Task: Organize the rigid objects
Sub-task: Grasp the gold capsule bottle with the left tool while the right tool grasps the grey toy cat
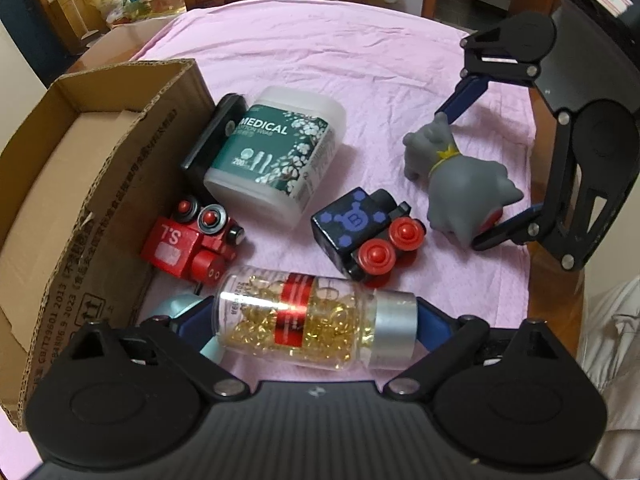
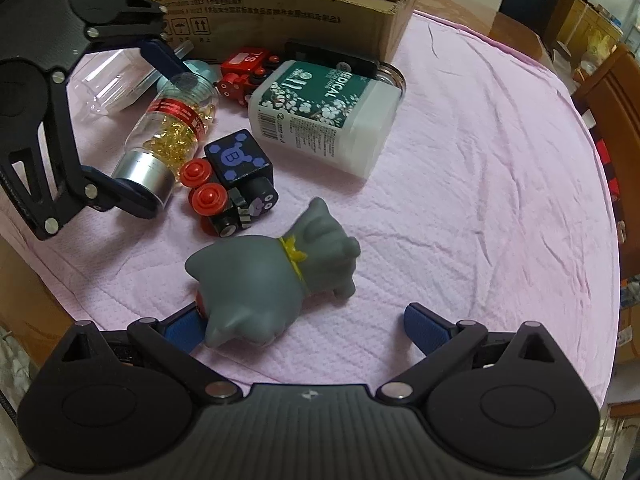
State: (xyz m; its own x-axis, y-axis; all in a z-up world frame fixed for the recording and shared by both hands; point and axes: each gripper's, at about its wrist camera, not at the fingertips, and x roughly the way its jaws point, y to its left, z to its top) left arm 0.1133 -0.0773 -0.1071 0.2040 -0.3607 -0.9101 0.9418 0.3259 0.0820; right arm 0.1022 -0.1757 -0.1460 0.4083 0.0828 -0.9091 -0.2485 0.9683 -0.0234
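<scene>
While the pill bottle (image 1: pixel 308 320) lies on its side at the near edge of the bench (image 1: pixel 360 80), it is gripped by the left tool (image 1: pixel 314 316), one blue finger at its clear base and one at its silver cap. Gold pills and a red band are seen through the clear wall. A pale blue round thing (image 1: pixel 176 308) is partly hidden behind the left finger.

Just past the bottle, a red toy train (image 1: pixel 192 240) is seen on the left, next to the cardboard box (image 1: pixel 100 184). A black toy train (image 1: pixel 368 232) with red wheels and a purple B on it is seen on the right, near the bottle's cap.

Farther back, a white tub (image 1: pixel 280 156) marked MEDICAL is laid on its side. A flat black thing (image 1: pixel 212 136) is leaned between the tub and the box wall.

On the right, a grey toy animal (image 2: pixel 272 280) with a yellow collar is laid on the pink cloth (image 2: pixel 480 200). The right tool (image 2: pixel 300 328) is opened wide around it. One blue finger (image 2: pixel 182 328) is touched by the toy's head end, and the other finger (image 2: pixel 424 324) is kept apart from it.

A clear plastic box (image 2: pixel 108 80) is seen in the right wrist view, beyond the bottle.
</scene>
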